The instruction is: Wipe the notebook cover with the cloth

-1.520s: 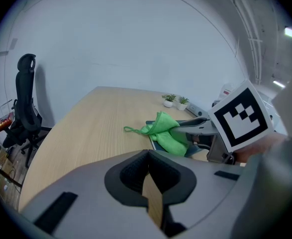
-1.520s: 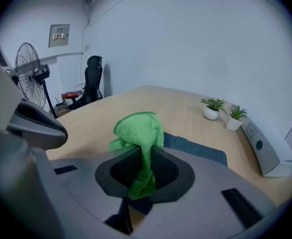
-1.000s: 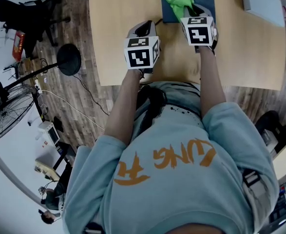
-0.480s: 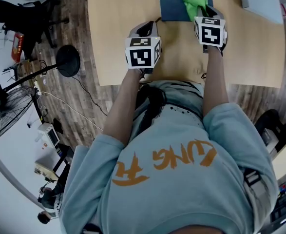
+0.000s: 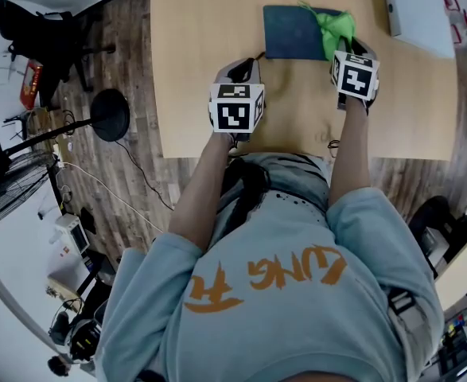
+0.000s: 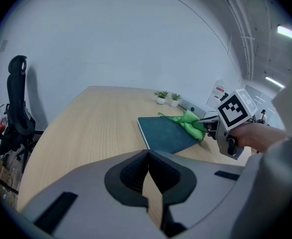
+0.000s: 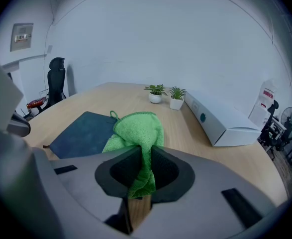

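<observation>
A dark blue notebook (image 5: 295, 32) lies flat on the wooden table (image 5: 201, 46), also seen in the left gripper view (image 6: 166, 133) and the right gripper view (image 7: 83, 132). My right gripper (image 5: 343, 48) (image 7: 142, 176) is shut on a green cloth (image 5: 336, 24) (image 7: 138, 128). The cloth rests over the notebook's right edge (image 6: 190, 123). My left gripper (image 5: 244, 62) (image 6: 146, 176) hovers over bare table in front of and to the left of the notebook, shut with nothing between its jaws.
A long white box (image 5: 414, 2) (image 7: 220, 121) lies at the table's far right. Two small potted plants (image 7: 155, 93) stand at the far side. An office chair (image 7: 56, 78), a round stand base (image 5: 110, 114) and a fan (image 5: 10, 189) are on the floor to the left.
My right gripper has dragged the cloth rightwards across the notebook, from its middle to its right edge. The left gripper has stayed where it was.
</observation>
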